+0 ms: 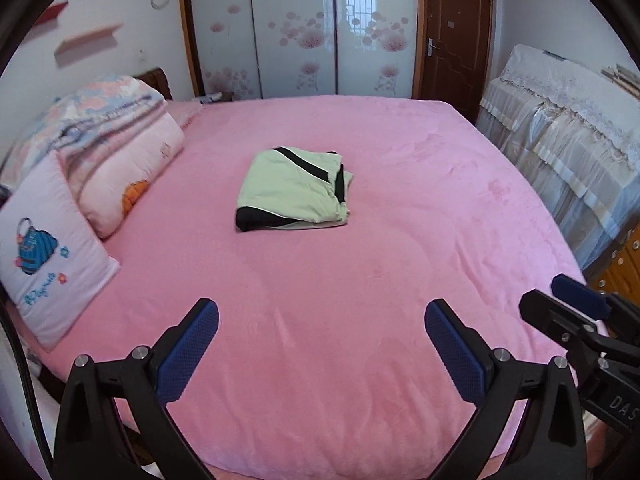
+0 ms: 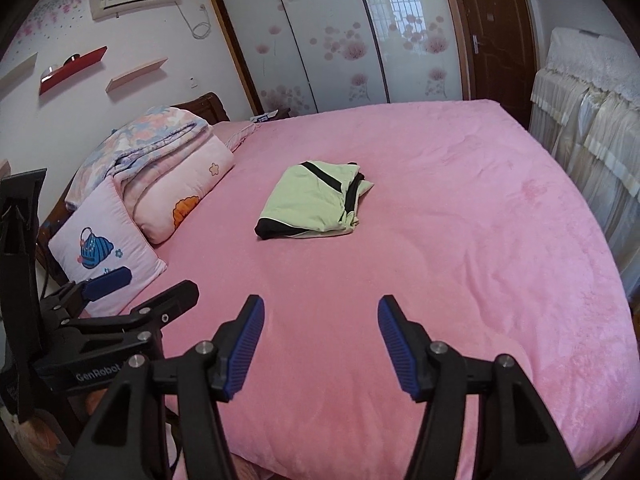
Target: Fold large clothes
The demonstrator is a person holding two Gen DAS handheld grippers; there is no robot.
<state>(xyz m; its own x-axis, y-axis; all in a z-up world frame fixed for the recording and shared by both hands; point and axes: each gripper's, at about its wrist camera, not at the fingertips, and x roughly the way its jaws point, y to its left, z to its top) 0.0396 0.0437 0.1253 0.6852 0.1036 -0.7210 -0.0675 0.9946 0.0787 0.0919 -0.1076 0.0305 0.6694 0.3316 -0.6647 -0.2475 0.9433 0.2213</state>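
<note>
A light green garment with black trim [image 1: 294,190] lies folded into a compact rectangle in the middle of the pink bed [image 1: 360,280]; the right wrist view shows the same garment [image 2: 316,202]. My left gripper [image 1: 321,312] hangs above the near part of the bed, far short of the garment, jaws wide open and empty. My right gripper [image 2: 321,308] is also above the near edge, jaws apart with nothing between them. Each gripper shows at the side of the other's view: the right gripper [image 1: 568,300] and the left gripper [image 2: 156,284].
Folded floral quilts [image 1: 100,136] and a white embroidered pillow [image 1: 44,256] occupy the bed's left side. A lace-covered cabinet [image 1: 568,148] stands along the right. Sliding wardrobe doors [image 1: 296,28] and a brown door [image 1: 456,36] are behind the bed.
</note>
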